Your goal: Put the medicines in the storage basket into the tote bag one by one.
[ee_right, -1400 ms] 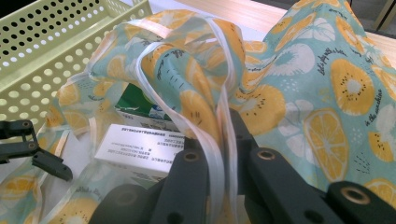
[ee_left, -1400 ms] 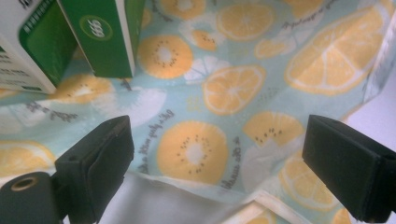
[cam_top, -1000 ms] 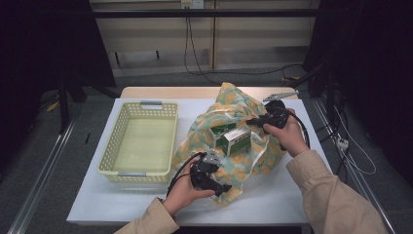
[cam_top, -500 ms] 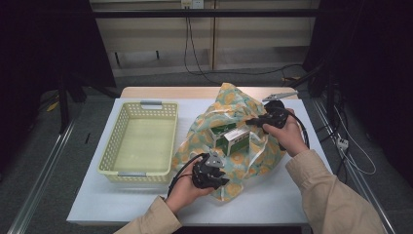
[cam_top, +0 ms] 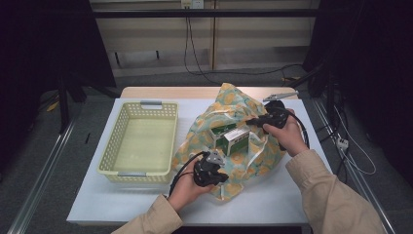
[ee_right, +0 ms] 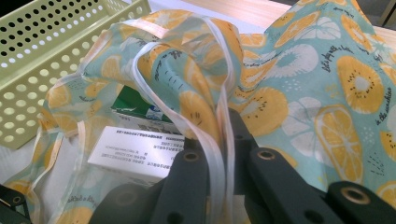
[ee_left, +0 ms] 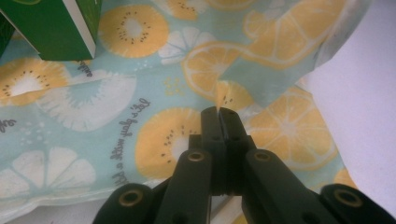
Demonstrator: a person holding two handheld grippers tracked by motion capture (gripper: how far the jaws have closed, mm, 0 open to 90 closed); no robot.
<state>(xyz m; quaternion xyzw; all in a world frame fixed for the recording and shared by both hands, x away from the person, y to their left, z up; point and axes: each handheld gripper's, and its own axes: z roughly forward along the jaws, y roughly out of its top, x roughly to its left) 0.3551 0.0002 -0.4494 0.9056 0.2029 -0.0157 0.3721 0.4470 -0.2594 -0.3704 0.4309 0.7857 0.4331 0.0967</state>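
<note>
White table: left gripper (cam_top: 217,171) has just closed, pinching the bag (cam_top: 229,105); right gripper (cam_top: 252,122) pinches its strap; boxes (cam_top: 234,138) inside, basket (cam_top: 108,157) beside it empty.

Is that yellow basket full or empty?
Empty: the basket shows only its bare perforated floor, while the green boxes sit in the fruit-print bag.

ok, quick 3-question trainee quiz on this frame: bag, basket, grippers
1. True or false: the yellow basket holds a green box.
2. What is the left gripper shut on?
A. the basket's rim
B. a fold of the fruit-print bag
C. a cable
3. Which part of the bag does the right gripper grip?

Key
1. False: the green-and-white boxes sit in the bag's mouth.
2. B
3. Its white-edged handle strap.
</note>
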